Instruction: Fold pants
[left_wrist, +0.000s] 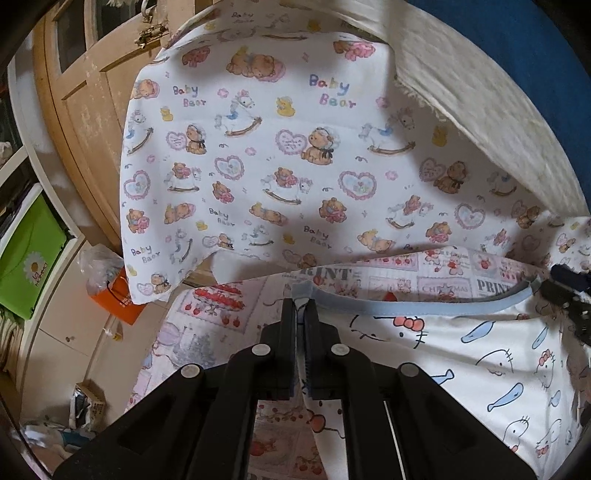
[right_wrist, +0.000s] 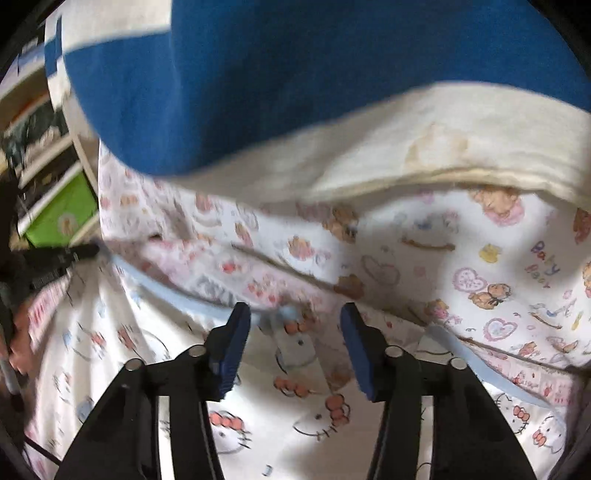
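The left gripper is clamped on the pants' blue waistband at lower centre. Only the right wrist view shows the right gripper, jaws apart above the fabric.

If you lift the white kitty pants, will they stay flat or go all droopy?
Probably droopy. The white cat-print cotton pants already sag and crease between the two grippers. They look light, since the shut left gripper holds up the pale blue waistband by a pinch alone. The right gripper stands open, so that side would likely slump.

Both wrist cameras look steeply down, close, sharing the pants; right blurred.
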